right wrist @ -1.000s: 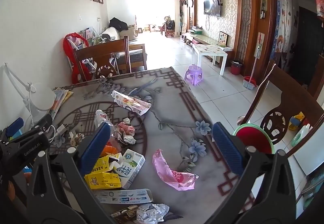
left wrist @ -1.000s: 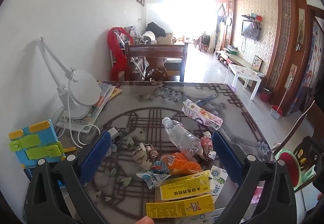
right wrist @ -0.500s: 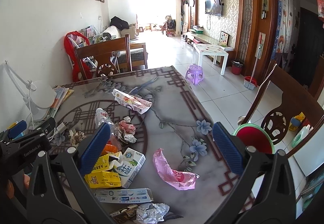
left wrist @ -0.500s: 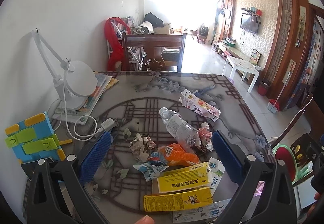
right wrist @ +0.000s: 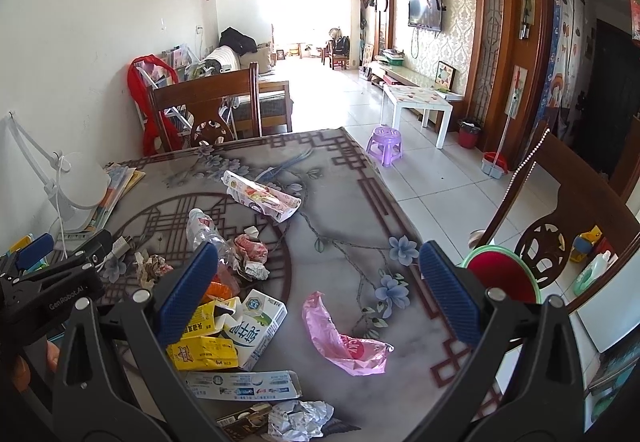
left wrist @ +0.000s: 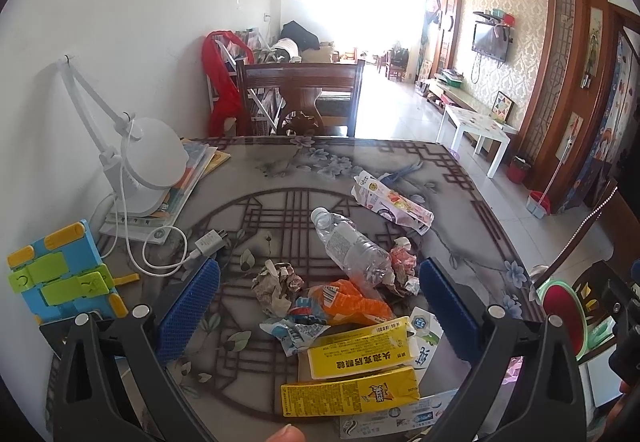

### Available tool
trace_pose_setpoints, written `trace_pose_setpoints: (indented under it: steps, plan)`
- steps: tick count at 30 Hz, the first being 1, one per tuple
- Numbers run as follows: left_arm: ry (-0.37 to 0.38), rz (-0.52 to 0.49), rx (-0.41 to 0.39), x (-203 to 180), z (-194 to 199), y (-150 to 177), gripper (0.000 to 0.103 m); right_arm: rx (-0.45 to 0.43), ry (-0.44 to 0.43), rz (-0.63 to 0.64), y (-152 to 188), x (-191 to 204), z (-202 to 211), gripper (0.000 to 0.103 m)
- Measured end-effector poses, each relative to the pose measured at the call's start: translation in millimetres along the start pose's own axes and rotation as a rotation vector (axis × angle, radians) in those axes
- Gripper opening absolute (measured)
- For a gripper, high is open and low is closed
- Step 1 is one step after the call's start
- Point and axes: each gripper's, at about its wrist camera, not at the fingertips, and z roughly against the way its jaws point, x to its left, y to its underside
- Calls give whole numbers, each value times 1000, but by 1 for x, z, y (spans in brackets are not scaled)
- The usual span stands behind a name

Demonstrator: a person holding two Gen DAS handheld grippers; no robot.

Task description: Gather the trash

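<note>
Hovering above the table (left wrist: 280,170), left gripper (left wrist: 320,306) and right gripper (right wrist: 316,290) both gape wide, empty. Trash pile (left wrist: 344,306) lies near-centre; drop onto one piece, pinch flat.

Off to the side there's a white desk lamp (left wrist: 154,158) sitting on a stack of books (left wrist: 188,178) against the wall, with a white charger plug (left wrist: 210,241) lying on the tabletop (left wrist: 280,170) near it. A dark wooden chair (left wrist: 300,98) stands at the far end, a purple stool (right wrist: 385,139) and a white coffee table (right wrist: 418,102) are on the tile floor, and a TV (right wrist: 425,13) hangs on the wallpapered wall.
</note>
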Motion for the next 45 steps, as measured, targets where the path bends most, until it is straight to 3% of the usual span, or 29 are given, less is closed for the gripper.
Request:
trace_pose_setpoints:
  steps: [29,41,45]
  plan:
    - [-1,0,1,-2,0,1,95,4,2,1,1,-1,-2,99]
    - [6,18,37,6,-12,8,95,49,3,19,10,6,-14,99]
    - [-25,28,52,21,-24,9,95,83,-11,33,14,13,-24,99]
